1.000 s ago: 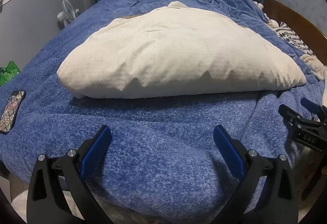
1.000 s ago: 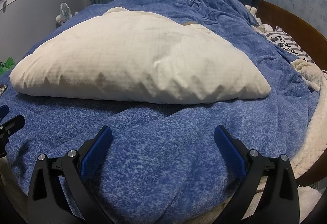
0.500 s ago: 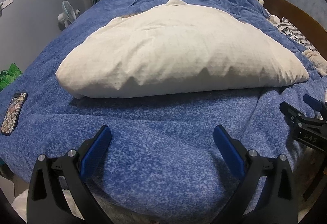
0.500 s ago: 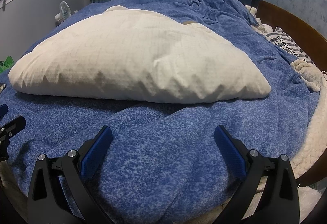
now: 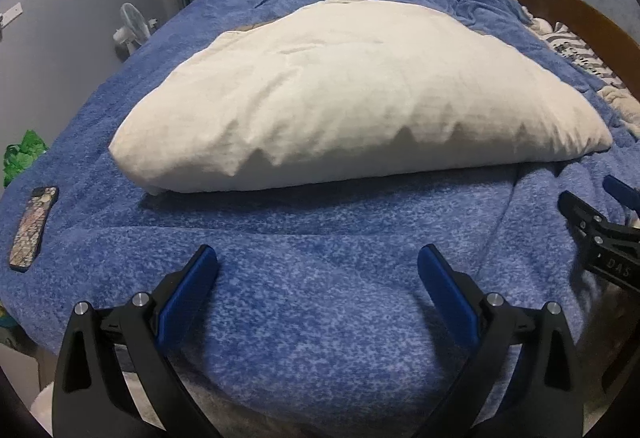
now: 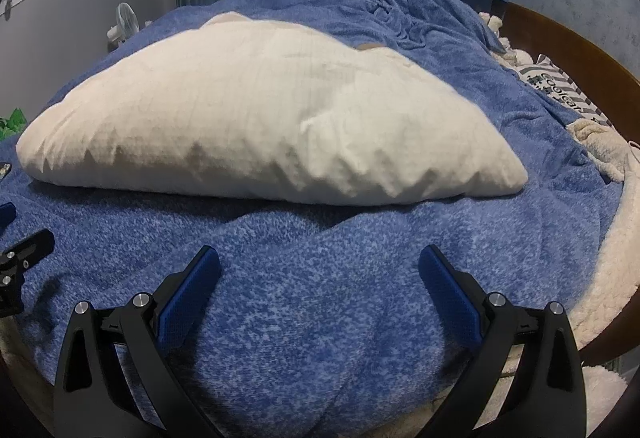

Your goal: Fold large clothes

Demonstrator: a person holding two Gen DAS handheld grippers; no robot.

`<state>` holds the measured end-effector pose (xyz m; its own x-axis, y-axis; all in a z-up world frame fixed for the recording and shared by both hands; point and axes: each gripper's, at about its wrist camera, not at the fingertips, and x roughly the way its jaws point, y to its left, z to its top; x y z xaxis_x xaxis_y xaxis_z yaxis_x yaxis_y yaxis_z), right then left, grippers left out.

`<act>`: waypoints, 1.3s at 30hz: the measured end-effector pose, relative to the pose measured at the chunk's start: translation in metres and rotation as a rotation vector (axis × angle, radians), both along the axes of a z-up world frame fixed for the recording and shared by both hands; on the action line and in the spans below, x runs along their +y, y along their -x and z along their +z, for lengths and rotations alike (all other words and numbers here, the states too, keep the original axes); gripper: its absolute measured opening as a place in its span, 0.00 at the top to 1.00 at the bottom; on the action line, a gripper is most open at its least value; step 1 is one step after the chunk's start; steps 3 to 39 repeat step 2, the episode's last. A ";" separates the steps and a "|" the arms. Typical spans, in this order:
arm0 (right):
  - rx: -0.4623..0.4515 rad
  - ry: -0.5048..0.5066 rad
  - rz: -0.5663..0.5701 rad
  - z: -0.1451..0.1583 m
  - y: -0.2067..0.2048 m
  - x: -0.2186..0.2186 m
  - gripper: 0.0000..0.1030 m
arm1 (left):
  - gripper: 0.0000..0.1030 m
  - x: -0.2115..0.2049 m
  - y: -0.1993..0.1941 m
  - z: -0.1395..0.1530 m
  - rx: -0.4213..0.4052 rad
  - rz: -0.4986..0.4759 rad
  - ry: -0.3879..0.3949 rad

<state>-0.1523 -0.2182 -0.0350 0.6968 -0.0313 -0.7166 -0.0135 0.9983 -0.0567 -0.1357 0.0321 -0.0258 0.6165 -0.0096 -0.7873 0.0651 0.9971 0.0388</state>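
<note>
A large cream-white padded garment [image 5: 360, 94] lies folded in a thick slab on the blue fleece blanket [image 5: 320, 298] that covers the bed; it also shows in the right wrist view [image 6: 260, 118]. My left gripper [image 5: 318, 266] is open and empty, over the blanket a little short of the garment's near edge. My right gripper [image 6: 320, 266] is open and empty too, level with the left one and to its right. The right gripper shows at the right edge of the left wrist view [image 5: 600, 234].
A phone [image 5: 34, 226] lies on the blanket at the left. A brown wooden headboard [image 6: 580, 54] curves along the right, with a striped pillow [image 6: 560, 86] and a cream fleece throw [image 6: 616, 222] by it. A fan [image 5: 132, 26], curtains and a cluttered desk stand beyond.
Both grippers have edged slightly forward and lower towards the bed; the garment has not moved. Both stay open.
</note>
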 end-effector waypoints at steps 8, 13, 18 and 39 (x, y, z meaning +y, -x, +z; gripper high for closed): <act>-0.042 -0.022 -0.005 0.011 0.004 -0.004 0.06 | 0.06 0.002 0.001 0.008 -0.024 -0.009 0.043; -0.042 -0.022 -0.005 0.011 0.004 -0.004 0.06 | 0.06 0.002 0.001 0.008 -0.024 -0.009 0.043; -0.042 -0.022 -0.005 0.011 0.004 -0.004 0.06 | 0.06 0.002 0.001 0.008 -0.024 -0.009 0.043; -0.042 -0.022 -0.005 0.011 0.004 -0.004 0.06 | 0.06 0.002 0.001 0.008 -0.024 -0.009 0.043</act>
